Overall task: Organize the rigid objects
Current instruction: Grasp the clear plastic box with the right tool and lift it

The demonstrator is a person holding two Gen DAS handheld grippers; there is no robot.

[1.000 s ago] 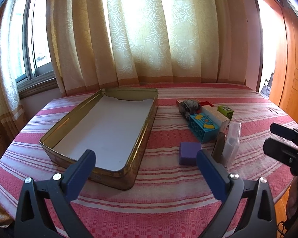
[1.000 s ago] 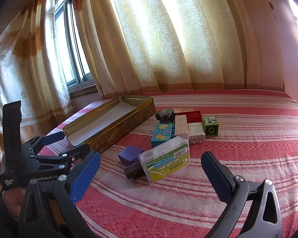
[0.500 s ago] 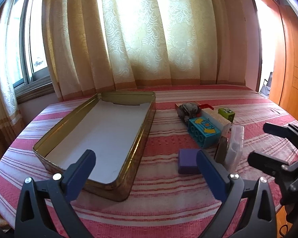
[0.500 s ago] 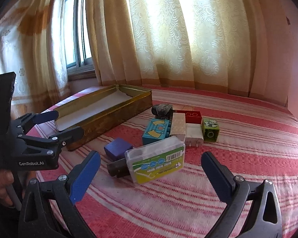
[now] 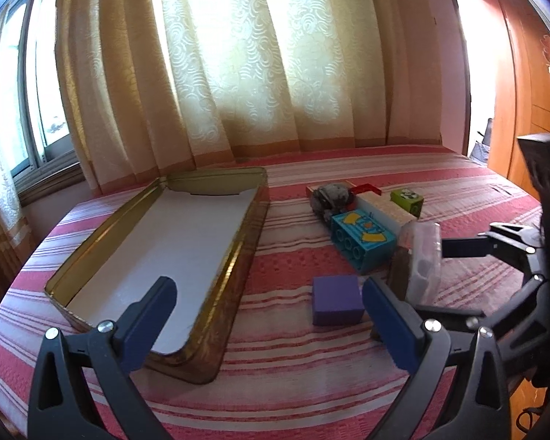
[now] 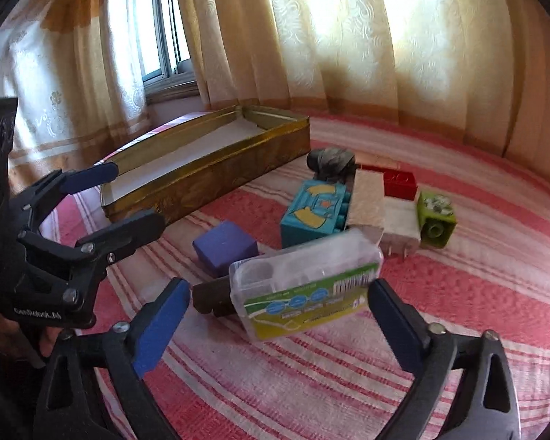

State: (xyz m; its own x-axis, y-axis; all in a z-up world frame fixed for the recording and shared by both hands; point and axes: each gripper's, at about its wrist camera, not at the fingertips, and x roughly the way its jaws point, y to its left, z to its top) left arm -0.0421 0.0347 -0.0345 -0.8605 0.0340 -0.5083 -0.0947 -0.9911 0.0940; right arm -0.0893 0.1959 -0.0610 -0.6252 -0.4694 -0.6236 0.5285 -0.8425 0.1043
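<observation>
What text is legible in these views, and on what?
"GenRobot.AI": on the left claw body, blurred in the right wrist view.
Clear plastic case: barcode and label print, too blurred to read.
Teal block and green block: pictures only, no readable words.

Your table wears a cloth (image 6: 458, 293) of red and pink stripes with thin white lines. The tin (image 5: 245, 227) on the left is gold outside, white on its floor. Near you sits a purple cube (image 6: 225, 247) and a clear case (image 6: 304, 286) with a green, yellow and blue label. Farther off are a turquoise brick (image 6: 311, 212) with yellow shapes, a red brick (image 6: 399, 183) and a lime-green one (image 6: 436, 220). Both grippers' pads (image 6: 161, 326) are blue on black frames. The curtains (image 5: 275, 73) are cream with swirls.
</observation>
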